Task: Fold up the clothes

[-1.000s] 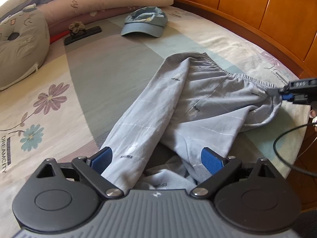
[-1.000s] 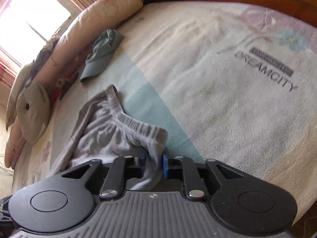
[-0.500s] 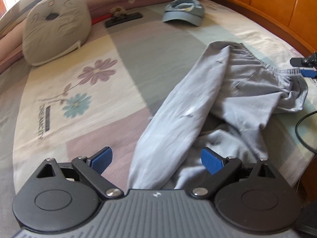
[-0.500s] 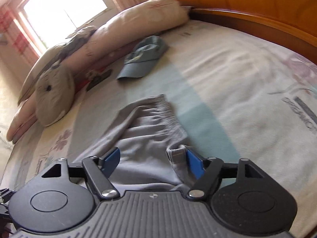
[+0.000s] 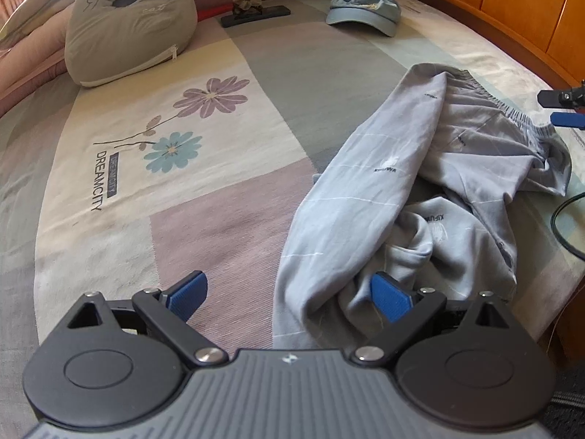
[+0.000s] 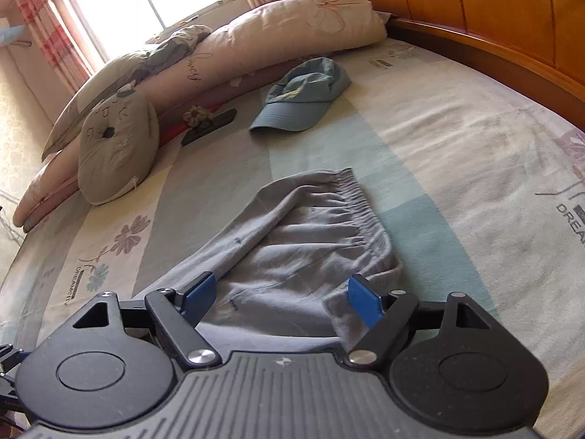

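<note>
Left wrist view takes in the bed [image 5: 204, 197] first, its patchwork cover stretching ahead of the left hand-held gripper [image 5: 289, 291] to the wooden headboard [image 5: 512, 3] at far right. Next in size, the grey trousers [image 5: 369, 190] lie rumpled on the cover straight ahead and to the right, one leg running between the spread blue pads, none of the cloth pinched; the jaws stand wide apart and hold nothing. Far ahead to the left a grey cushion [image 5: 124, 25] leans on the pillows, and far ahead to the right sits a blue cap [image 5: 365, 7]. From the right wrist view, the right hand-held gripper [image 6: 281, 298] also stands wide open, holding nothing, with the elastic waistband [image 6: 360, 201] of the trousers [image 6: 292, 256] just ahead of it and cloth lying between its pads. Beyond that, the cap [image 6: 303, 95] rests well ahead, the cushion [image 6: 117, 146] ahead to the left.
</note>
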Demonstrator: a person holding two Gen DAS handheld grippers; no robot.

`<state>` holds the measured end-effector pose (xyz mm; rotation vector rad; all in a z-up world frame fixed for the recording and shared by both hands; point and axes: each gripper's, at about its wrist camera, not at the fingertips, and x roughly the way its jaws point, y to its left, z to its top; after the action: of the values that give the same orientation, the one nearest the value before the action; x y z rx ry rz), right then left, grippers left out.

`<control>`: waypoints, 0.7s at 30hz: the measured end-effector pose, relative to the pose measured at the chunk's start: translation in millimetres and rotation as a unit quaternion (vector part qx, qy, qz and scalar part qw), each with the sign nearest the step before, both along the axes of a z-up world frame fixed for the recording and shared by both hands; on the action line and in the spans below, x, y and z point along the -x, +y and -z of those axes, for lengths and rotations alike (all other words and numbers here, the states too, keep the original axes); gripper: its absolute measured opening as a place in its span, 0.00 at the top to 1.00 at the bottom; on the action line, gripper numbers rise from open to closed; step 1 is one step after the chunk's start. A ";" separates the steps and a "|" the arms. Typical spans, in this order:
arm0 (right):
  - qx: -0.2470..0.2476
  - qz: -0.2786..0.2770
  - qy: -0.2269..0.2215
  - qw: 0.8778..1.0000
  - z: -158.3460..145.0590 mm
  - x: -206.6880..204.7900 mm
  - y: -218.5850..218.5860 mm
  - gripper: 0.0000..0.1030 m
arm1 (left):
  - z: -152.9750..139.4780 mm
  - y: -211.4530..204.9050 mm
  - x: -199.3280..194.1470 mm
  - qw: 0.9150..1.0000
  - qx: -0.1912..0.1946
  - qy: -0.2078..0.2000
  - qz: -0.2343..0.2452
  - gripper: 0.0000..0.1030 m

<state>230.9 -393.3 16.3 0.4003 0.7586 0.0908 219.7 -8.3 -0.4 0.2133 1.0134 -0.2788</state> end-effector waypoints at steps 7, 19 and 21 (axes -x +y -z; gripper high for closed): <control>0.002 -0.021 -0.001 1.000 -3.8 0.1 17.9 0.17 | 4.4 15.0 4.9 1.000 -0.006 0.009 -0.010 0.06; -0.019 -0.125 0.029 0.992 6.3 -16.8 81.7 0.12 | 25.9 31.3 -15.7 0.997 -0.005 0.003 -0.071 0.06; -0.015 -0.160 0.041 0.986 11.6 -18.9 101.1 0.12 | 24.1 35.3 -21.6 0.997 -0.012 -0.005 -0.079 0.06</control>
<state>249.8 -292.3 4.8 0.3092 0.8986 0.3892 241.2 27.0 -24.4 0.1548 1.0179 -0.1219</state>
